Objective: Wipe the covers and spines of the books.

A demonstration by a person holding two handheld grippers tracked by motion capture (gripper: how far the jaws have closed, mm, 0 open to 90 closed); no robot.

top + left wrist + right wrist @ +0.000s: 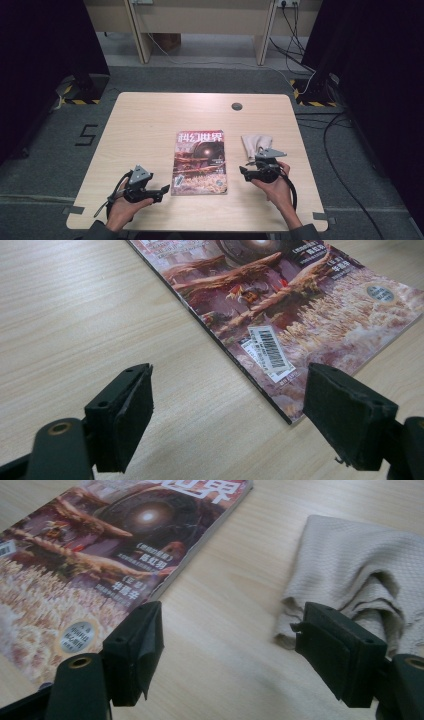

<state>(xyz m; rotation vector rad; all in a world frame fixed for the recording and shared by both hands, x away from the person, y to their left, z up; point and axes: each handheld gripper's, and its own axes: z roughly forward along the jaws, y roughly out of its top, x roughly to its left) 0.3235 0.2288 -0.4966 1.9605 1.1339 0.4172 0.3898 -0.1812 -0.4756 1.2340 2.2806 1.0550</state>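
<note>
Magazine [199,162] lies closed and flat at the table's [150,120] centre, with the left gripper [159,191] at its near left corner and the right gripper [243,171] between it and a folded beige cloth [256,142] — each hand likely set to work one side. In the left gripper view, the jaws stand wide and empty, aimed at the spine corner by the barcode sticker [269,351]. In the right gripper view, the jaws gape too, holding nothing — one by the magazine's edge, one over the cloth's hem.
</note>
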